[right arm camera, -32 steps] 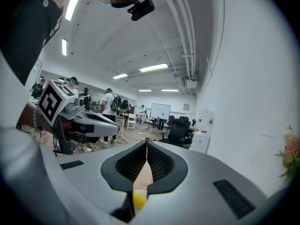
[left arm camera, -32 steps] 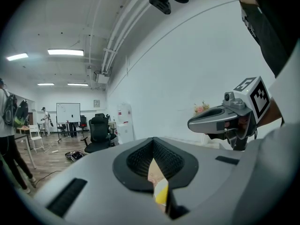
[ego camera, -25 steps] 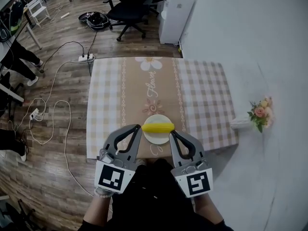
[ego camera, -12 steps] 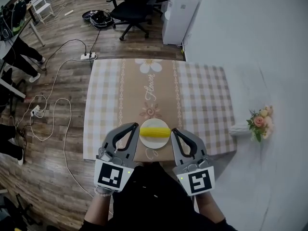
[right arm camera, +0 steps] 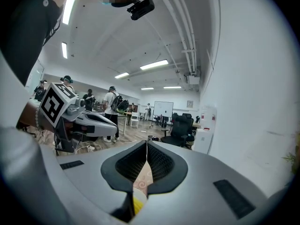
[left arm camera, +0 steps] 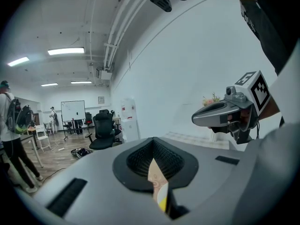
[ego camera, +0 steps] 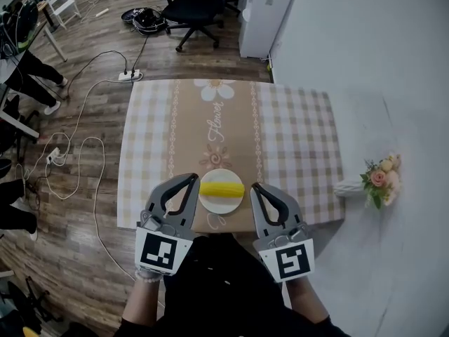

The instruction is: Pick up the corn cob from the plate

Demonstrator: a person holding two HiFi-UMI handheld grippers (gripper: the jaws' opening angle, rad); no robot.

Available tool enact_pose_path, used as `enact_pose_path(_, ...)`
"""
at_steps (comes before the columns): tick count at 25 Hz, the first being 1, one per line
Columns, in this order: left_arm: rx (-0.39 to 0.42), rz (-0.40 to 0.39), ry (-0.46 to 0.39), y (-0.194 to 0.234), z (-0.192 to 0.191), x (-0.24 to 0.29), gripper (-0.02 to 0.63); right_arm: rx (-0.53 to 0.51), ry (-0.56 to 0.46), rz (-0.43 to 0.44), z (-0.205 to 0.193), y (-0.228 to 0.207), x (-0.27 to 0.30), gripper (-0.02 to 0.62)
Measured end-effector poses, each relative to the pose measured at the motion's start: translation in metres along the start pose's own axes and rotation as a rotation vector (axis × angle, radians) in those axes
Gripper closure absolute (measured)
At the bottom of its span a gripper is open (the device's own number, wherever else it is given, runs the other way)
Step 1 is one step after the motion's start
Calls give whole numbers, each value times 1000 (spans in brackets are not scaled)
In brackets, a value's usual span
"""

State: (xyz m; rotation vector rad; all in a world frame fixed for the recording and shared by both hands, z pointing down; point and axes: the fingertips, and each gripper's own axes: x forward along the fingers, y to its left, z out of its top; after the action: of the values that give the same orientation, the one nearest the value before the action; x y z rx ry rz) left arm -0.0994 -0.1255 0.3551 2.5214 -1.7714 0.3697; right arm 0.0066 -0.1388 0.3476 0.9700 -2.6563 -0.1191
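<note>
- The yellow corn cob (ego camera: 222, 189) lies crosswise on a small white plate (ego camera: 220, 205).
- The plate sits on the brown middle strip of the checked tablecloth (ego camera: 302, 146), near the table's near edge.
- The left gripper (ego camera: 191, 180) has its jaws pressed together with nothing between them. Its tip is just beside the cob's left end.
- The right gripper (ego camera: 256, 187) is likewise closed and empty, its tip near the plate's right rim.
- The cob lies between the two gripper tips.
- A vase of flowers (ego camera: 379, 170) lies on the white floor to the right of the table.
- A black office chair (ego camera: 193, 5) stands beyond the table's far edge.
</note>
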Motion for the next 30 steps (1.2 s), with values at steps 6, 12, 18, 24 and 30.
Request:
enact_pose_path(6,11,-36,22,-10,-5,11,594,15,18,-11,-10,-8,-5,554)
enact_pose_path(12,63,-128,47,-27,-12,23,594,32,37,-35,-19,-12,-11,554)
enact_pose_path(18,126,-210,73,-40,-30,37,594,55,53,-68,-28,-18,-16,554)
enact_pose_path(24,144,-283,119,-53,-56,52,592,61,79,-101,-37,-24,-25,554)
enact_pose_path(30,128,-336,167,-62,-83,62,591,78,103,-139,-44,-27,-32,554)
